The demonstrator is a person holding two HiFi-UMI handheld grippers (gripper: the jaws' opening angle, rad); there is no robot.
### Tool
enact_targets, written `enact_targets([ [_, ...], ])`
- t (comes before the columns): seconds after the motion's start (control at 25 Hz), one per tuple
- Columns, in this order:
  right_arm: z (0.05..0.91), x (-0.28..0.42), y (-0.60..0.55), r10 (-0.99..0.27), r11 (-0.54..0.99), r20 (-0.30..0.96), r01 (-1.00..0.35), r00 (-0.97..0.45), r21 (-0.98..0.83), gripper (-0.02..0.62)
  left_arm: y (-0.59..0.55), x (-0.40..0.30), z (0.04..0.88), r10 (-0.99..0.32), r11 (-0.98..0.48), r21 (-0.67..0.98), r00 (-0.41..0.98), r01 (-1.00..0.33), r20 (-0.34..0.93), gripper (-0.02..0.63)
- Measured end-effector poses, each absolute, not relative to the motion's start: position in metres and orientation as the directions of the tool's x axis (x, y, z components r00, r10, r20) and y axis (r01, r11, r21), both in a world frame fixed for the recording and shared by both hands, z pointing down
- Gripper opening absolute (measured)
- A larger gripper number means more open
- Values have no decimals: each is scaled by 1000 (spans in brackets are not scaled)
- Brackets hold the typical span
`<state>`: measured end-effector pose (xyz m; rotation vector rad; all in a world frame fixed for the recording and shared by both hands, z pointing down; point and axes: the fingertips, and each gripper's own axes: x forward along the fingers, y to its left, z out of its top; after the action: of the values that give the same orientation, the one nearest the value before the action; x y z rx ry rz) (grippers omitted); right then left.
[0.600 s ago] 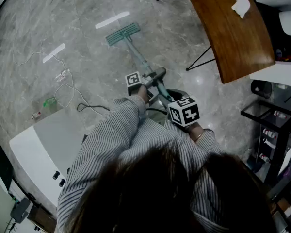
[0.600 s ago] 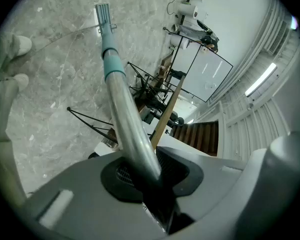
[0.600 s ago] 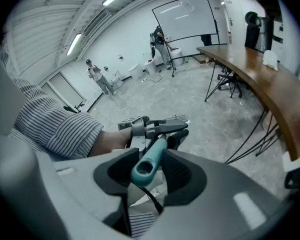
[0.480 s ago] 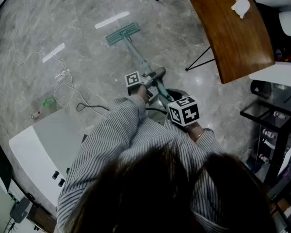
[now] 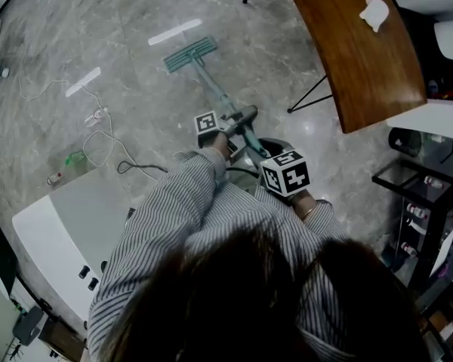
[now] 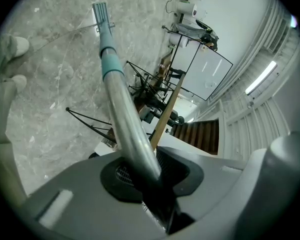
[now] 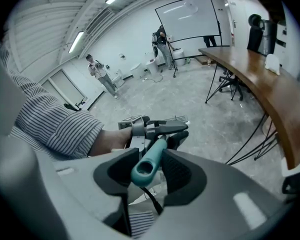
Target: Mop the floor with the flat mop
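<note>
The flat mop's teal head [image 5: 190, 53] lies flat on the grey marble floor ahead of me. Its metal pole [image 5: 217, 93] slopes back to both grippers. My left gripper [image 5: 236, 118] is shut on the pole, which runs out between its jaws [image 6: 124, 119] down to the mop head [image 6: 101, 11]. My right gripper [image 7: 149, 170], under its marker cube [image 5: 287, 173], is shut on the teal handle end [image 7: 146, 167]. The left gripper [image 7: 160, 129] shows just beyond it, lower on the same pole.
A curved wooden table [image 5: 355, 59] on black legs stands to the right, with a white crumpled cloth [image 5: 375, 10] on it. Loose cables [image 5: 104, 145] and a green item [image 5: 77, 158] lie at left. There is a white cabinet [image 5: 64, 236] at lower left and a black rack [image 5: 423, 210] at right.
</note>
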<state>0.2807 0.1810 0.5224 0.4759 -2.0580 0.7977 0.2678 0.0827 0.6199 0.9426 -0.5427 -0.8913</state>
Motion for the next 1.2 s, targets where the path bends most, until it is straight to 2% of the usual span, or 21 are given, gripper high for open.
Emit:
enact_targets([
  [0.4, 523, 287, 160, -7, 731, 825, -566, -564, -381, 150, 63, 276, 621, -818, 294, 884, 574, 365, 35, 94],
  [0.6, 529, 248, 138, 24, 793, 843, -503, -538, -344, 155, 38, 237, 627, -819, 286, 890, 573, 356, 33, 95],
  [0.88, 544, 150, 59, 7, 800, 847, -505, -531, -323, 150, -43, 134, 642, -834, 282, 874, 551, 396, 20, 71],
  [1.08, 542, 39, -32, -113, 761, 843, -591, -526, -267, 130, -130, 25, 638, -824, 301, 870, 566, 391, 31, 69],
  [1.2, 533, -27, -85, -194, 721, 835, -652, -515, -235, 117, -179, -35, 629, -783, 319, 875, 621, 365, 27, 71],
])
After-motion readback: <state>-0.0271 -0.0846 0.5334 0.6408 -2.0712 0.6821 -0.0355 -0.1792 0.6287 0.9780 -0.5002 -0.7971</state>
